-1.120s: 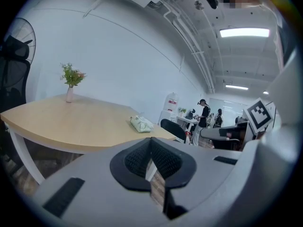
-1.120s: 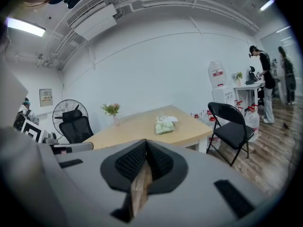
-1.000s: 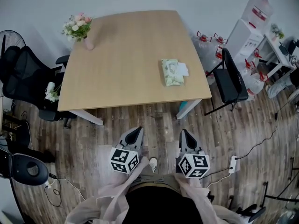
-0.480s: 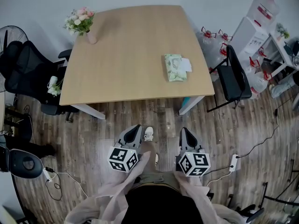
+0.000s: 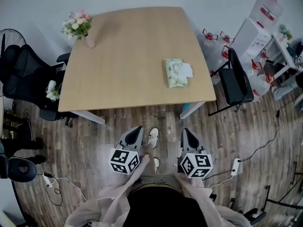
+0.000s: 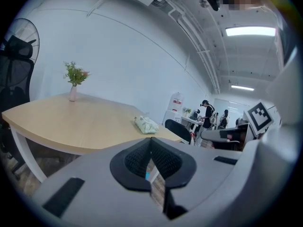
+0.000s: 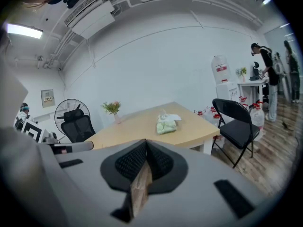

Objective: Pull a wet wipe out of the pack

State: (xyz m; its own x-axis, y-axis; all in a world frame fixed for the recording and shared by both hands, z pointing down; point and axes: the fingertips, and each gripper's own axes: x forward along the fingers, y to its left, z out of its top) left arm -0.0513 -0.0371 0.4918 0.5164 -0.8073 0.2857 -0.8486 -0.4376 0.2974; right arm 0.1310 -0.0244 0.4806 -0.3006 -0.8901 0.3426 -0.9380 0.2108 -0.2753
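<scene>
You are only at the approach, left gripper (image 5: 137, 129) and right gripper (image 5: 186, 132) both pressed together and empty, well short of the wipe pack (image 5: 174, 73) on the table's (image 5: 118, 74) right side, so step in and spread the jaws.

Right gripper (image 7: 146, 142): grey body, black ribbed fingers (image 7: 129, 162) closed tip to tip, nothing between them. Beyond tips, light wooden tabletop (image 7: 137, 125). Pale green soft wet wipe pack (image 7: 165, 126) lies near tabletop's right edge, with white sheet or flap (image 7: 173, 117) on top. Small pink vase with flowers (image 7: 114, 111) at far side, well apart from pack. Black folding chair (image 7: 235, 126) right of tabletop. Black office chair (image 7: 80, 126) and round fan (image 7: 63, 111) at left. Person (image 7: 263, 65) stands far right.
</scene>
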